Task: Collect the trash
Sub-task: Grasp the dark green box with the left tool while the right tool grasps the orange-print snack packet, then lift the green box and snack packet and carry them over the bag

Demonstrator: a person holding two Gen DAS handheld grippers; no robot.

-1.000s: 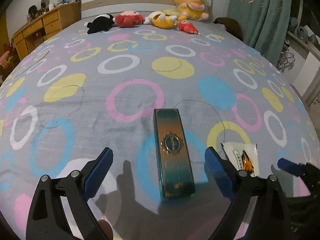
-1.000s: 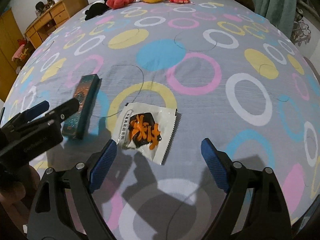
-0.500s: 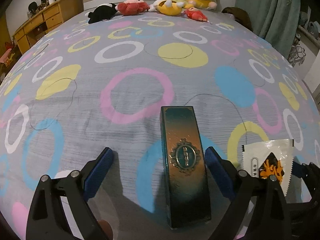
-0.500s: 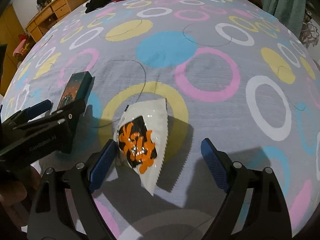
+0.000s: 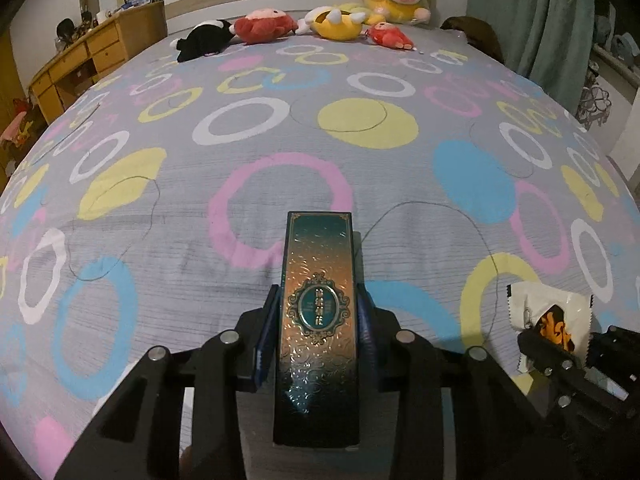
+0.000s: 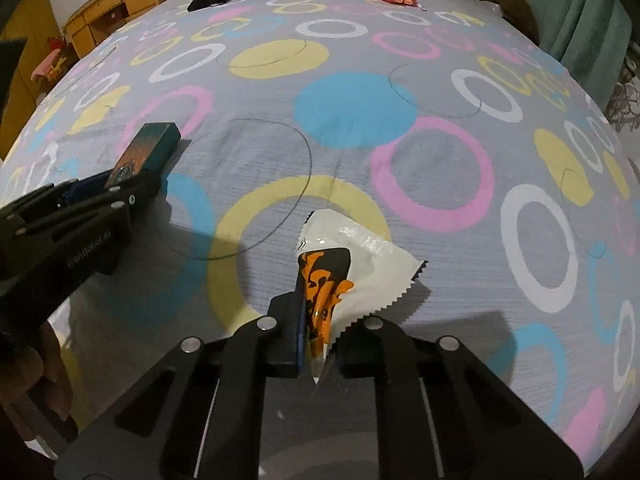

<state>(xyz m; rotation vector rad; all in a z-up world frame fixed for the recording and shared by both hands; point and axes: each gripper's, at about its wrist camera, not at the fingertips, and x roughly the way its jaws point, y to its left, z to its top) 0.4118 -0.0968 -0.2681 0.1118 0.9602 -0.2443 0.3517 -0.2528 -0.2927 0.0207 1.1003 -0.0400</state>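
My left gripper (image 5: 318, 322) is shut on a long dark green and gold box (image 5: 318, 320), its blue pads pressed to the box's two long sides. The box points away from me over the bed. My right gripper (image 6: 316, 334) is shut on a white snack wrapper with an orange and black print (image 6: 348, 256), pinching its near corner so the wrapper folds up between the pads. In the right wrist view the left gripper (image 6: 96, 192) and the box (image 6: 148, 148) are at the left. In the left wrist view the wrapper (image 5: 548, 316) and right gripper (image 5: 560, 356) are at the lower right.
Both grippers are over a bed with a grey cover printed with coloured rings (image 5: 280, 152). Several plush toys (image 5: 336, 24) lie along the headboard. A wooden desk (image 5: 92, 60) stands at the far left. Green curtains (image 5: 548, 16) hang at the right.
Both grippers went from wide open to shut: the left one closed on the box, the right one closed on the wrapper, which crumpled upward.
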